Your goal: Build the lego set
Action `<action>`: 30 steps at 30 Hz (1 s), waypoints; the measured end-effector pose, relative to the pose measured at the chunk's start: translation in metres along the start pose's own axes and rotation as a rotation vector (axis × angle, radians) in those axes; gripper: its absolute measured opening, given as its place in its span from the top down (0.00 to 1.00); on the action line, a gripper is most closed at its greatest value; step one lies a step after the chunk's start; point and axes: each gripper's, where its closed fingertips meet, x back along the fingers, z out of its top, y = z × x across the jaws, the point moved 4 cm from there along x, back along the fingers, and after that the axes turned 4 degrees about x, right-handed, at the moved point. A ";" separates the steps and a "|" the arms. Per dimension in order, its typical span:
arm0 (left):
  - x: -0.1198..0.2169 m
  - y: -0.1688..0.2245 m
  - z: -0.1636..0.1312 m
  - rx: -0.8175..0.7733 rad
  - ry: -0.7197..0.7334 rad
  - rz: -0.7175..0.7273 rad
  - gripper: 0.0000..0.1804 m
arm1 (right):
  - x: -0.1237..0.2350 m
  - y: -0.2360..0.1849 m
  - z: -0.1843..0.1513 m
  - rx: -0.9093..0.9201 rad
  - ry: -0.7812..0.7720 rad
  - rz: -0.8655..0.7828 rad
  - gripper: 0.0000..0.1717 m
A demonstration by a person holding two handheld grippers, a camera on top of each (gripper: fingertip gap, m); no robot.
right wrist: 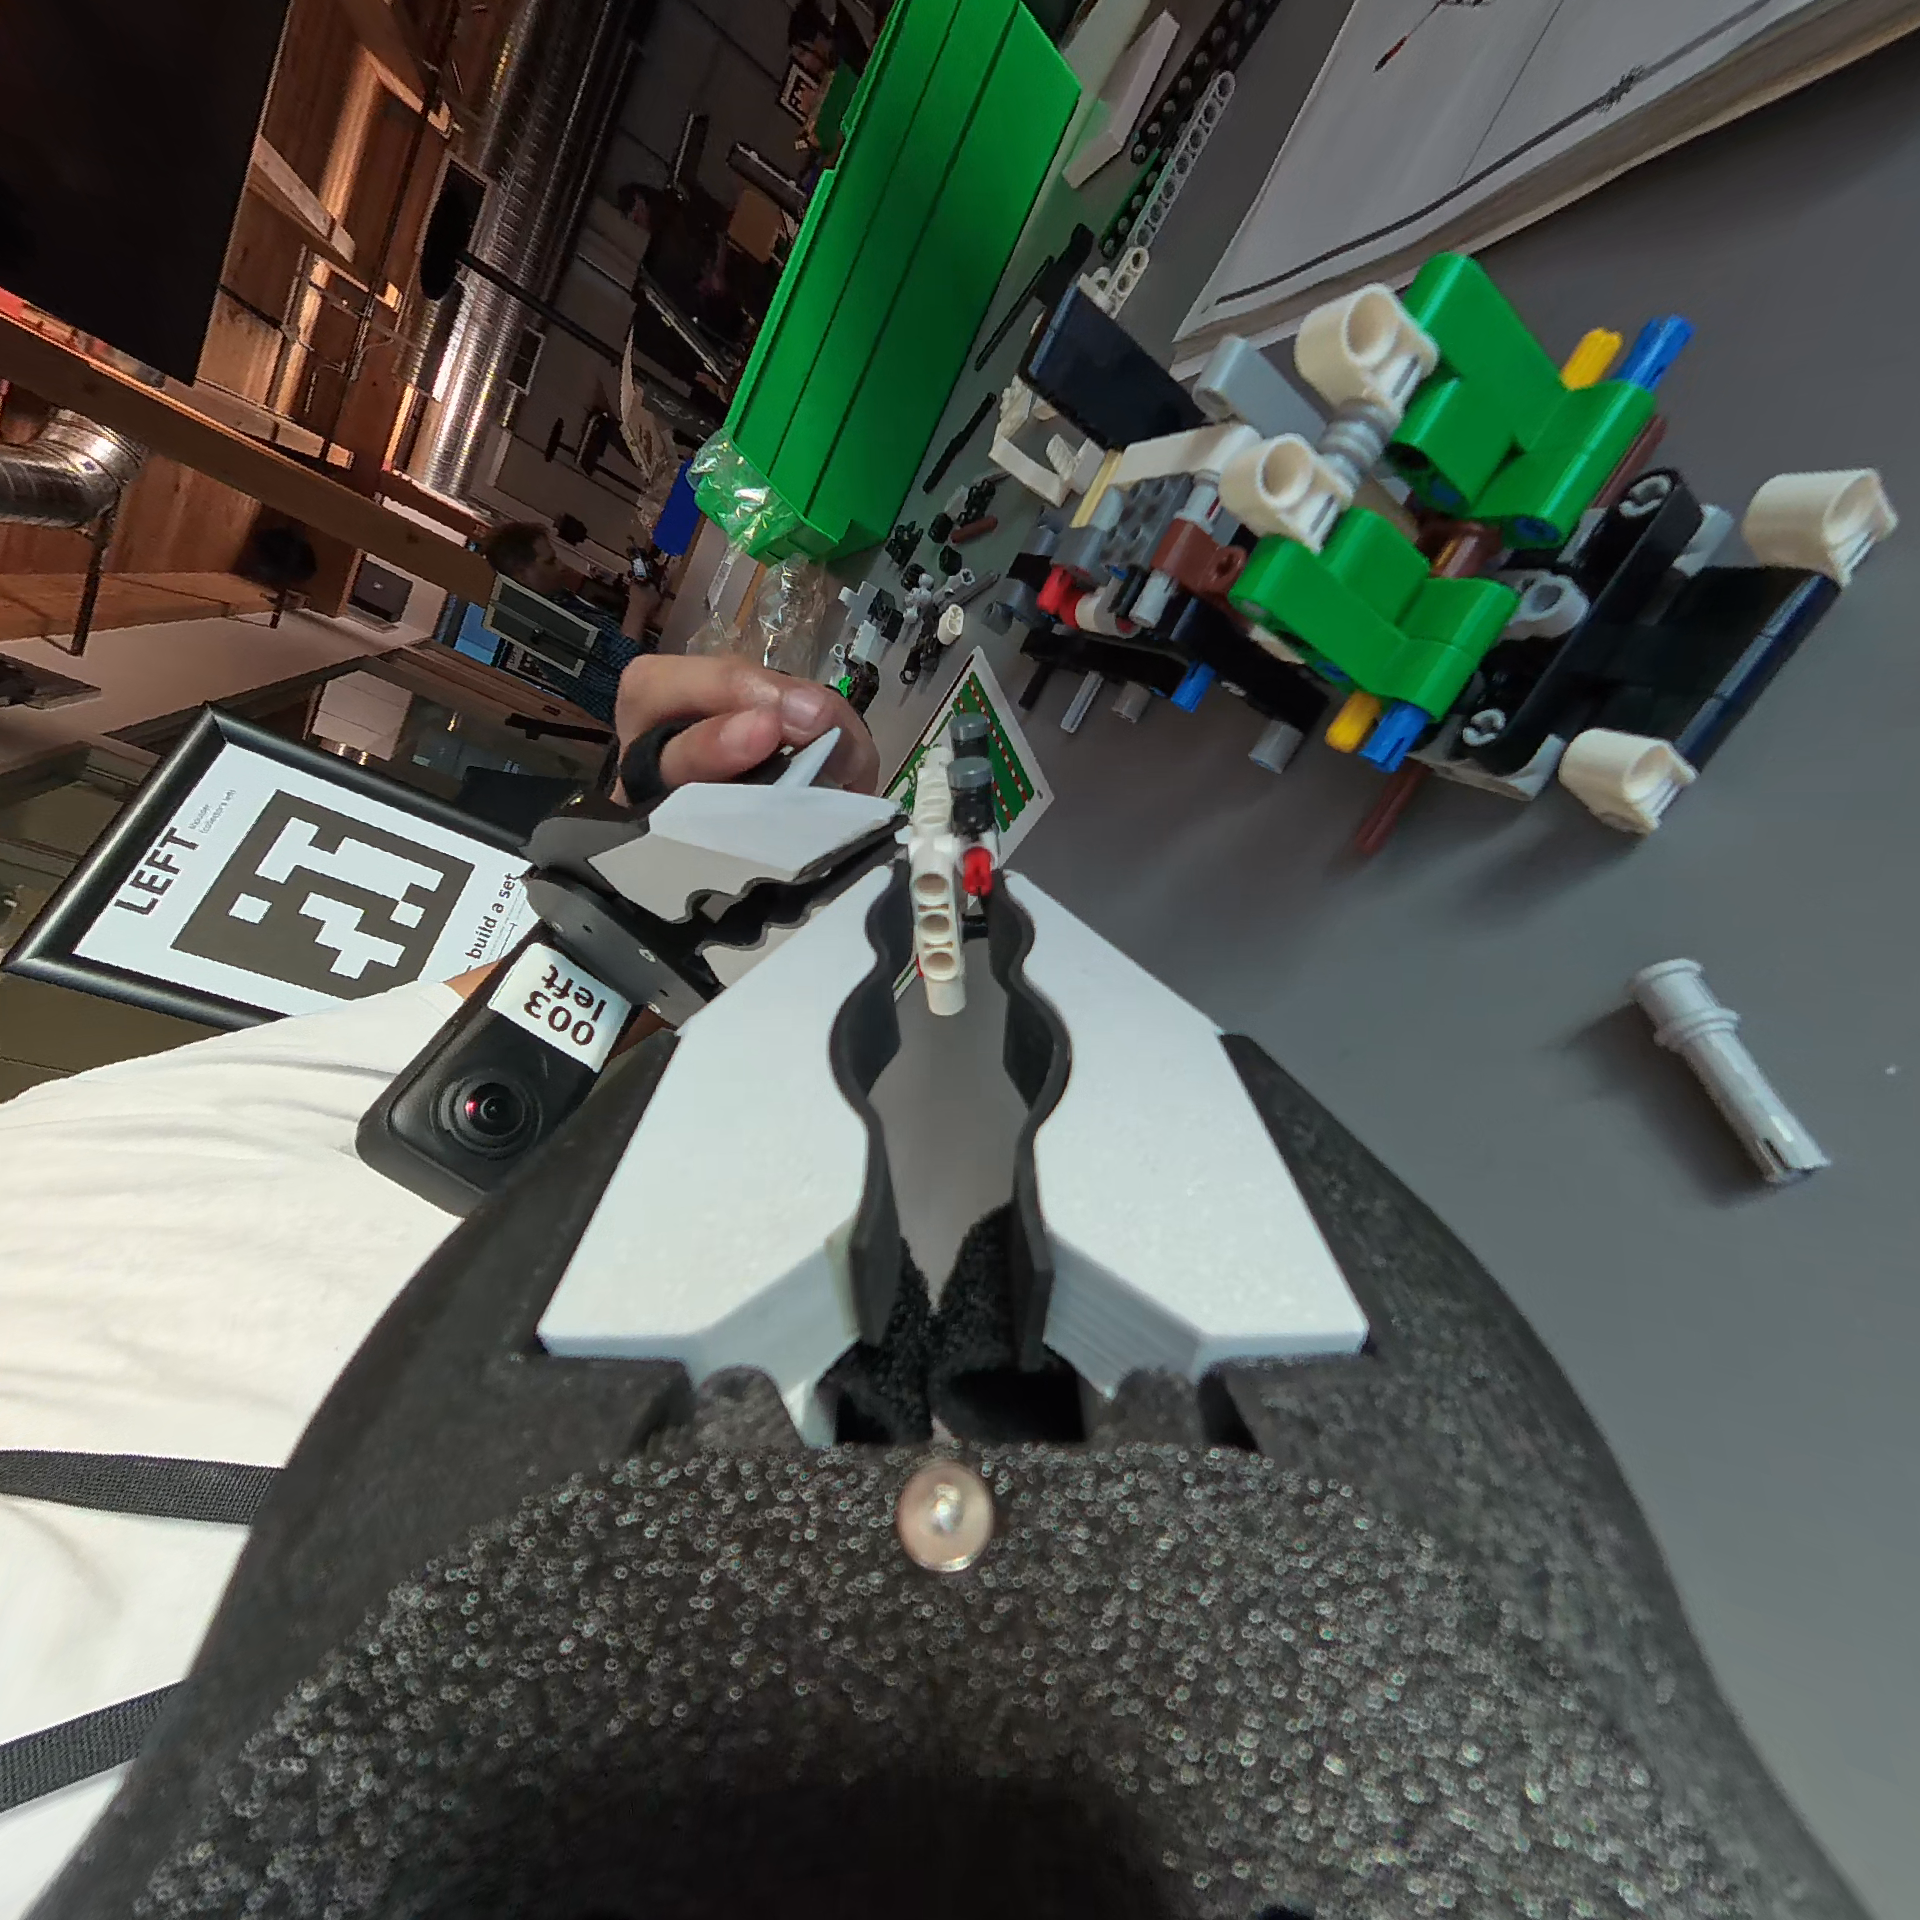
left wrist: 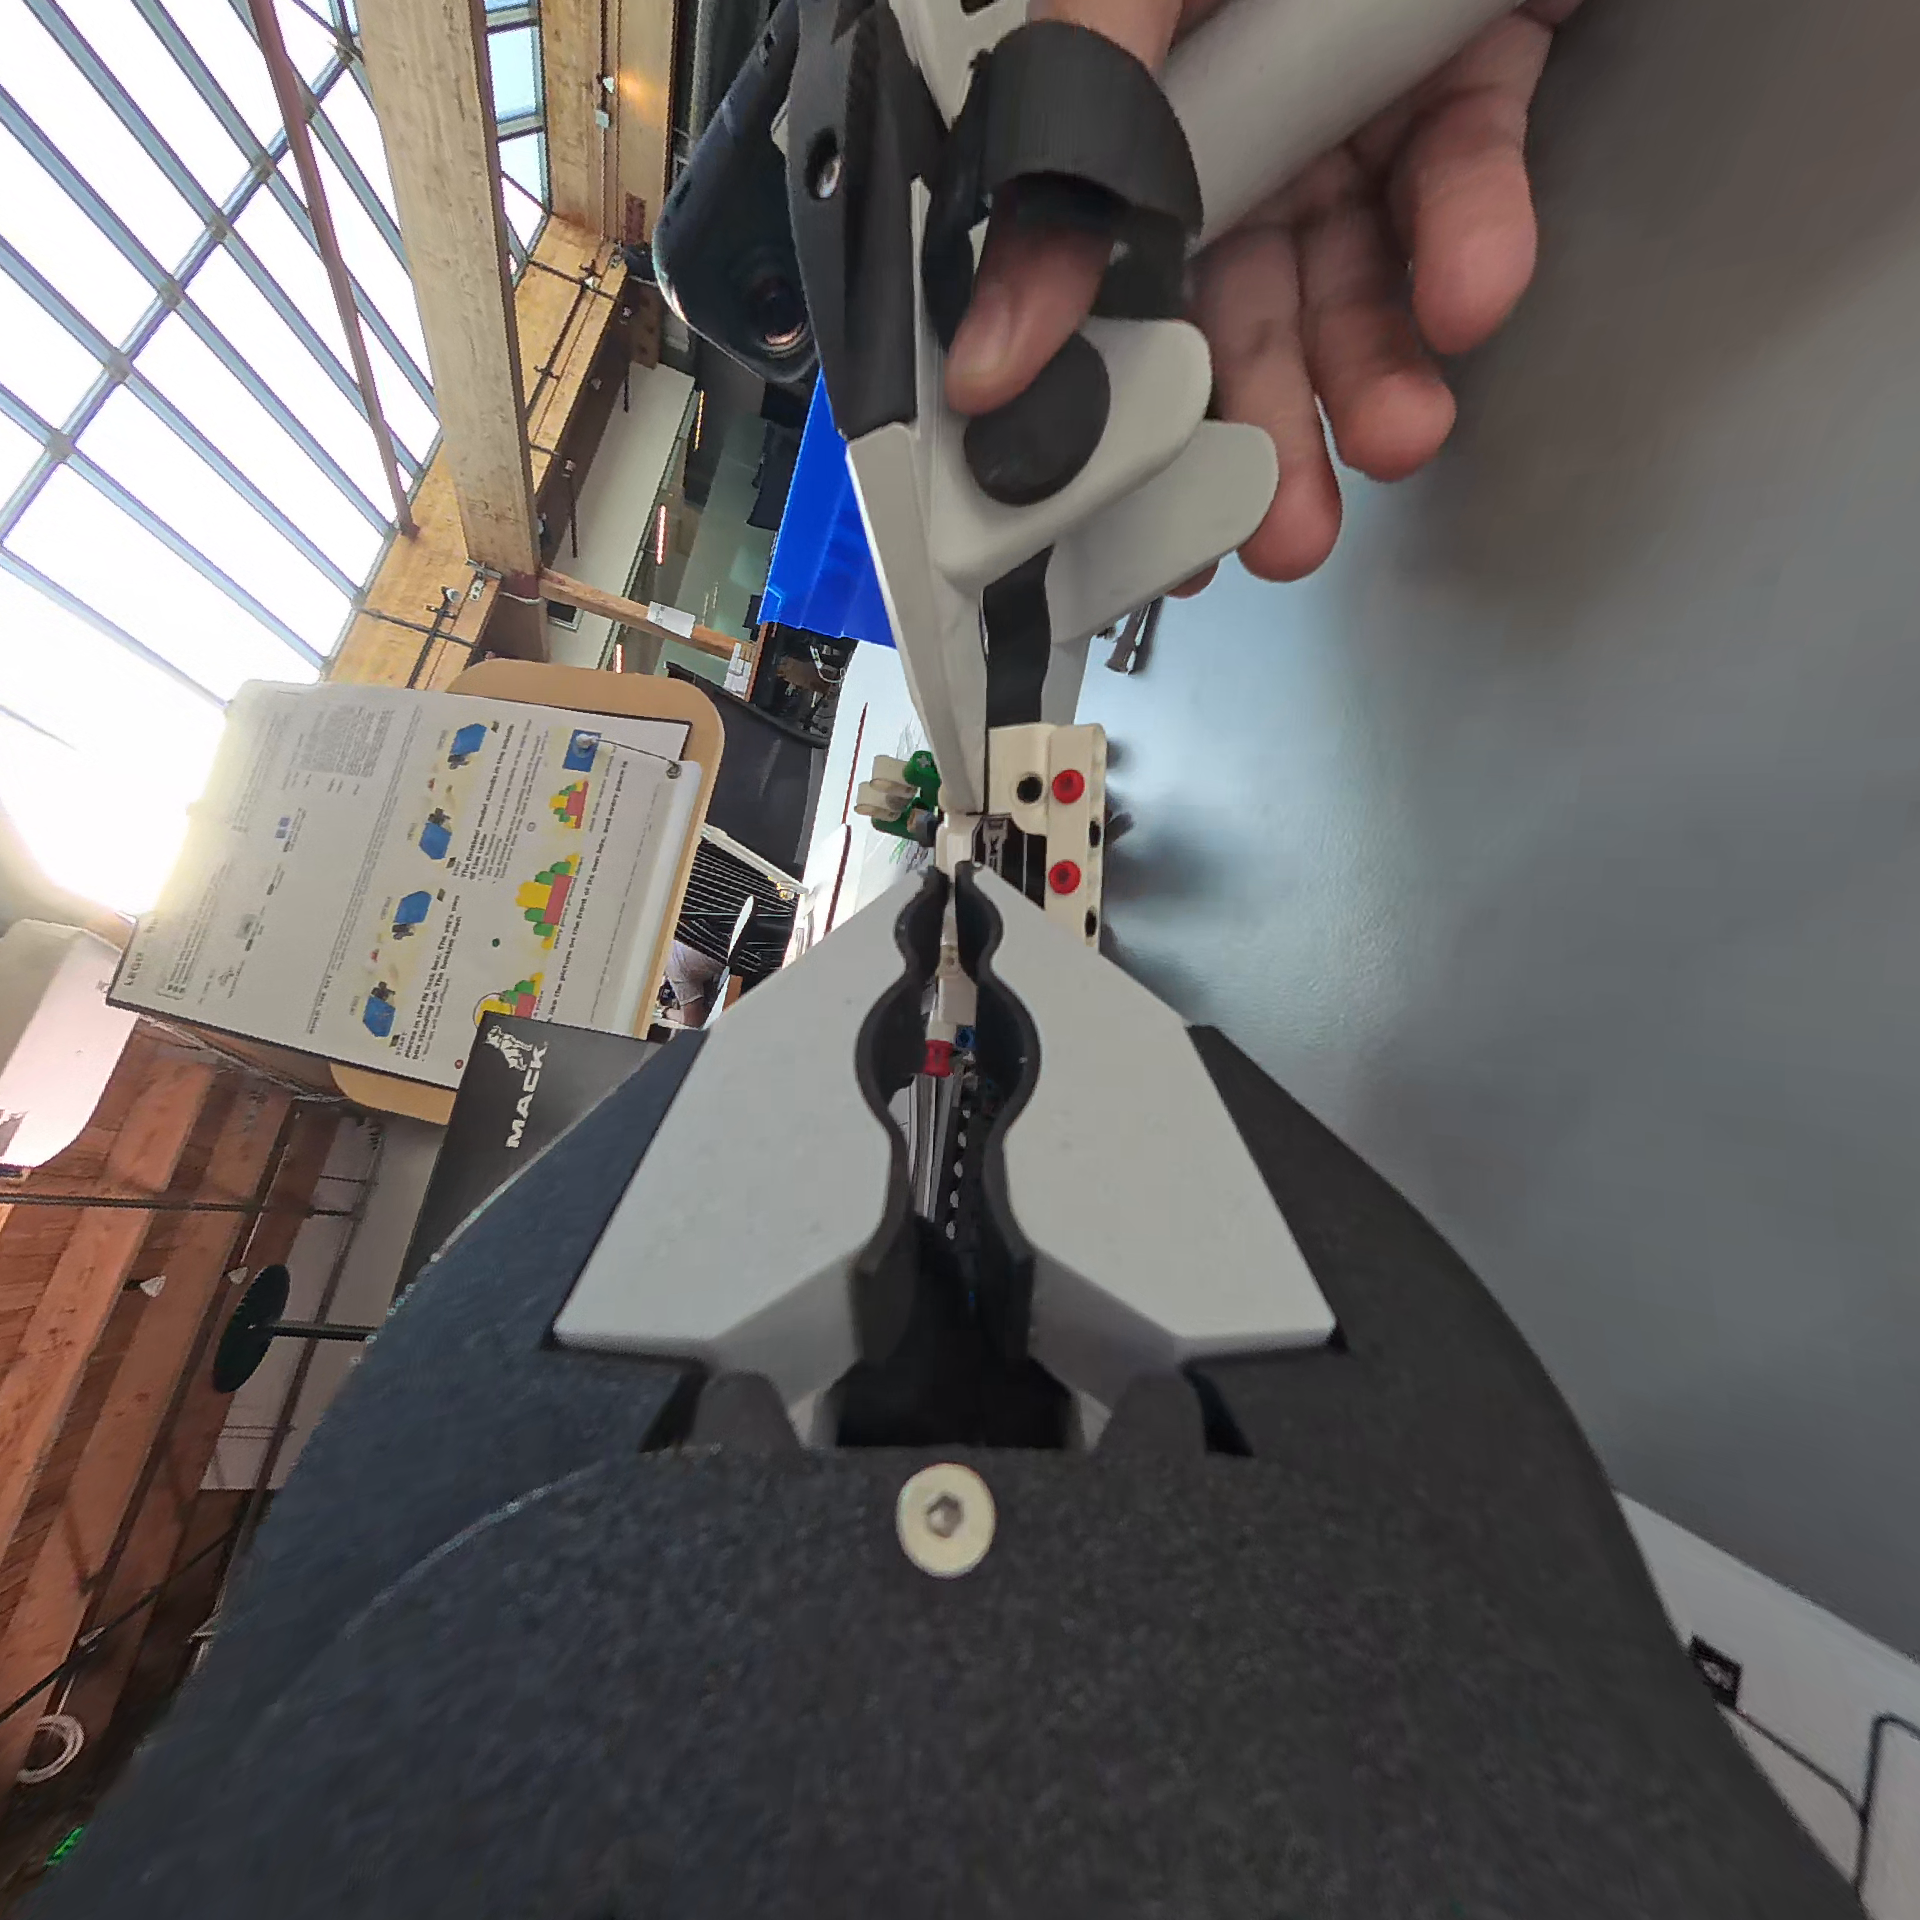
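Sharing white beam, both grippers

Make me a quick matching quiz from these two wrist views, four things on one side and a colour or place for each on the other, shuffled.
1. loose peg
2. long bin
3. beam with round holes
4. instruction sheet

A. green
B. white, between the right gripper fingers
C. grey, alone on the tabletop
D. on a wooden board

Pairs: 1-C, 2-A, 3-B, 4-D
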 end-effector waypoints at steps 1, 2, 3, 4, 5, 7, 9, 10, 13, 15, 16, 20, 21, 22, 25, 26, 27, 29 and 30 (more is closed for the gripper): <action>0.000 0.000 0.000 0.001 -0.002 0.002 1.00 | 0.000 0.000 0.000 0.001 0.000 -0.002 0.93; -0.001 0.000 0.000 0.002 -0.005 0.003 1.00 | 0.000 0.000 0.000 0.003 -0.001 -0.005 0.93; -0.001 0.000 0.000 0.002 -0.008 0.003 1.00 | 0.000 0.000 -0.001 0.005 -0.002 -0.008 0.93; -0.001 0.001 0.000 0.003 -0.009 0.003 1.00 | 0.000 0.000 -0.001 0.005 -0.002 -0.008 0.93; -0.001 0.001 0.000 0.002 -0.008 0.003 1.00 | 0.000 0.000 -0.001 0.004 -0.003 -0.007 0.93; -0.001 0.001 0.000 -0.002 -0.007 0.005 1.00 | 0.000 0.000 -0.001 0.003 -0.004 -0.005 0.93; -0.001 0.001 0.000 -0.003 -0.007 0.004 1.00 | 0.000 0.000 -0.001 0.006 -0.005 -0.006 0.93; -0.001 0.001 0.000 -0.004 -0.005 0.005 1.00 | 0.000 0.000 -0.001 0.004 -0.006 -0.005 0.93; 0.000 0.001 0.001 -0.003 -0.002 0.003 1.00 | 0.000 0.000 -0.001 0.007 -0.006 -0.005 0.93; -0.001 0.001 0.000 0.000 -0.004 0.001 1.00 | 0.000 0.000 -0.001 0.012 -0.006 -0.010 0.93; -0.001 0.001 0.000 0.000 -0.004 0.000 1.00 | 0.001 0.000 -0.001 0.011 -0.007 -0.010 0.94; -0.001 0.001 0.000 -0.001 -0.004 0.001 1.00 | 0.001 0.001 -0.001 0.011 -0.008 -0.011 0.93; -0.001 0.001 0.000 0.001 -0.004 -0.001 1.00 | 0.001 0.001 -0.001 0.011 -0.008 -0.012 0.94; -0.001 0.001 0.000 0.006 -0.004 -0.003 1.00 | 0.001 0.000 -0.001 0.012 -0.008 -0.012 0.93; -0.001 0.000 0.000 0.014 -0.003 -0.006 1.00 | 0.001 0.001 -0.001 0.011 -0.009 -0.010 0.93; -0.001 0.000 0.000 0.014 -0.003 -0.005 1.00 | 0.001 0.001 -0.001 0.010 -0.009 -0.010 0.93; -0.001 0.000 0.000 0.014 -0.004 -0.005 1.00 | 0.001 0.001 -0.001 0.010 -0.009 -0.010 0.93; -0.002 0.000 0.001 0.014 -0.004 -0.004 0.99 | 0.001 0.001 0.000 0.010 -0.010 -0.010 0.93; -0.002 0.000 0.001 0.013 -0.003 -0.004 1.00 | 0.002 0.000 0.000 0.009 -0.010 -0.010 0.93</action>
